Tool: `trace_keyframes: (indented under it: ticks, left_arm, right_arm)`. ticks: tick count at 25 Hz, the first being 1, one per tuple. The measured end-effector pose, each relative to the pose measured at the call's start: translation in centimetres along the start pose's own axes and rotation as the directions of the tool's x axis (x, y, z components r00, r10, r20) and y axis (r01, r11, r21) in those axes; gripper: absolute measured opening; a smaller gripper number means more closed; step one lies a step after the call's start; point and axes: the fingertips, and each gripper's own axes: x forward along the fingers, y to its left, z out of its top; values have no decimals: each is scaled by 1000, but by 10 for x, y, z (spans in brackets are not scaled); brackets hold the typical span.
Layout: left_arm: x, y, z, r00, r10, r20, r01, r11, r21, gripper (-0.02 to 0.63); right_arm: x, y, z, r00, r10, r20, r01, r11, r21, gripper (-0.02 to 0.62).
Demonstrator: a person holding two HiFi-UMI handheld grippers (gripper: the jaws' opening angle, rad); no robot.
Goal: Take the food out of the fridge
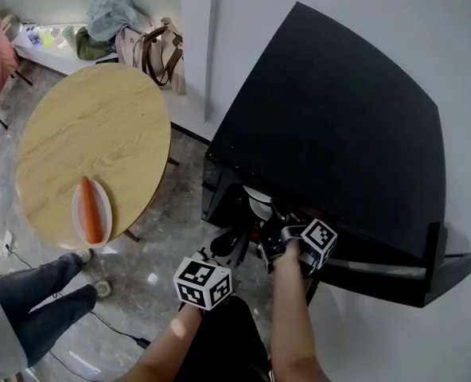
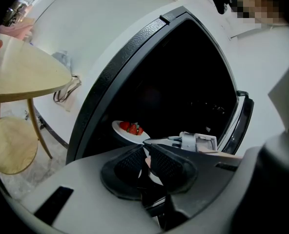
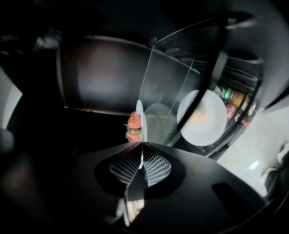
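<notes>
Inside the open black fridge (image 1: 339, 118), a white plate of strawberries (image 3: 134, 125) sits edge-on to my right gripper (image 3: 142, 156). The gripper is shut on the plate's near rim, which runs down between the mesh pads. In the left gripper view the same plate (image 2: 130, 129) lies just inside the fridge opening. In the head view my right gripper (image 1: 269, 231) reaches into the fridge beside a white plate (image 1: 258, 201). My left gripper (image 2: 145, 156) hangs in front of the fridge, low and left of the right one, shut and holding nothing.
A second white plate (image 3: 203, 118) stands behind a glass shelf panel, deeper in the fridge. The fridge door (image 1: 410, 273) hangs open at right. At left, a round wooden table (image 1: 92, 126) bears a plate with a carrot (image 1: 92, 211). Someone's legs (image 1: 36, 309) stand near it.
</notes>
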Motion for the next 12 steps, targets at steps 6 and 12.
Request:
trace_keyframes:
  ticks: [6, 12]
  left_arm:
    - [-8, 5, -9, 1000, 14, 4, -14, 1000, 14, 57]
    - [-9, 5, -16, 1000, 9, 13, -10, 1000, 14, 57]
  right_arm:
    - [-36, -12, -14, 988, 150, 27, -149, 987, -55, 16]
    - [-34, -30, -11, 988, 151, 25, -150, 988, -42, 17]
